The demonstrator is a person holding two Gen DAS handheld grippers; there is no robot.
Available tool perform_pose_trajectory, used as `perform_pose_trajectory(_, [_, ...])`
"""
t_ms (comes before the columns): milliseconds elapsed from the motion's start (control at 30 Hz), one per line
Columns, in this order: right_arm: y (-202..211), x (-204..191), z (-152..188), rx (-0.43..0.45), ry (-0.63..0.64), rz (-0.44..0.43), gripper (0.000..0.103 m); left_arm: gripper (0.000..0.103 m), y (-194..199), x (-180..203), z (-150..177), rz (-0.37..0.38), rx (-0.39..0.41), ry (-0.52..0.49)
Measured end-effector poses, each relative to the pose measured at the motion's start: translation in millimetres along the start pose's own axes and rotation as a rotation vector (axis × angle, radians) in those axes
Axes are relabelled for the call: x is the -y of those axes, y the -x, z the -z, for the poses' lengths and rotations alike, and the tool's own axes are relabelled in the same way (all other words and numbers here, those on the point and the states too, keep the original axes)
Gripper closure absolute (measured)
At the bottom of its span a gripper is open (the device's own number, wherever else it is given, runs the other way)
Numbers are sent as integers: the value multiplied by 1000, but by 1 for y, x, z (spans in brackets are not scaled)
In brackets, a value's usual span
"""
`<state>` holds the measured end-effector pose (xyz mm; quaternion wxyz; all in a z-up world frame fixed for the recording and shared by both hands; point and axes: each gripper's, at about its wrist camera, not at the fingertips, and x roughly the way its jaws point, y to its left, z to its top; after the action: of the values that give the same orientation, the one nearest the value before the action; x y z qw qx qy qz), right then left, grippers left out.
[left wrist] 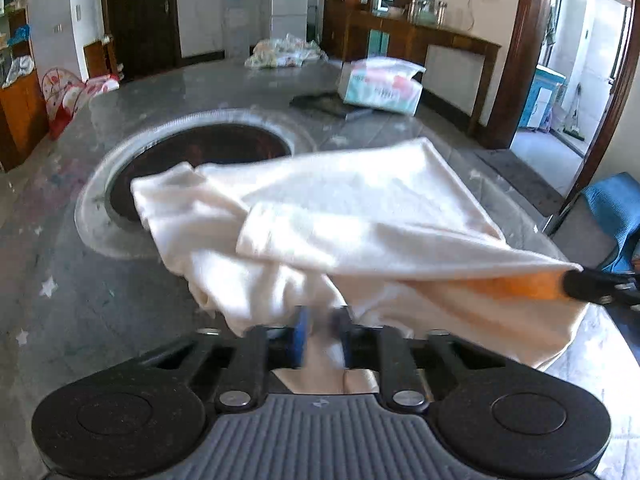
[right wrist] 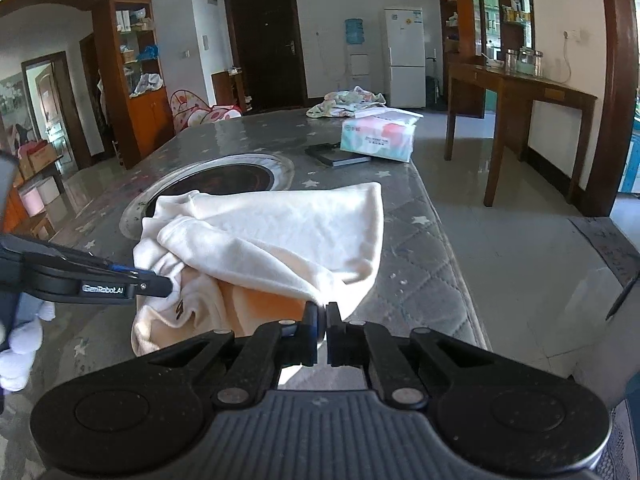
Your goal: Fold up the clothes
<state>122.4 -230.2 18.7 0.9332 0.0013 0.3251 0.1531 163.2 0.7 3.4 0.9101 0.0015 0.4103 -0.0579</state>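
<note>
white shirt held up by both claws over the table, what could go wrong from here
1. The right claw pinches only a thin edge of the white shirt, so that edge may slip free mid-fold.
2. The shirt is bunched and overlapped near the left claw, so the fold may come out crooked.
3. Its far end lies over the round burner in the table and could snag or pick up dirt.

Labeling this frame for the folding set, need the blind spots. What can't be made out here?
- Cream garment: its type and the parts lying under its own bunched folds, both views.
- Left hand-held gripper: motion blur in the left wrist view smears the fabric between its fingers.
- Print on the garment: creased, unreadable, right wrist view.
- Tissue pack label: too small in both views.
- Table near edge: hidden behind the gripper bodies.
</note>
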Motion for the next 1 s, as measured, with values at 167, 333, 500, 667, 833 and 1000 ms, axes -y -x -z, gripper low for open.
perform_pose_trajectory(167, [10, 7, 7, 7, -2, 29, 102, 98, 25, -14, 11, -7, 44, 67])
perform_pose_trajectory(333, [26, 9, 8, 21, 5, 26, 102, 98, 60, -26, 23, -3, 75, 115])
perform_pose_trajectory(500, [29, -12, 4, 17, 81, -52, 96, 98, 85, -34, 49, 0, 81, 148])
perform_pose_trajectory(667, [2, -50, -6, -1, 157, -143, 80, 98, 96, -44, 74, 6, 71, 211])
perform_pose_trajectory(833, [-40, -96, -7, -72, 247, -233, 76, 99, 106, -48, 94, 20, 60, 248])
perform_pose_trajectory(1000, [-64, -132, 6, -137, 323, -281, 72, 99, 114, -51, 107, 30, 51, 258])
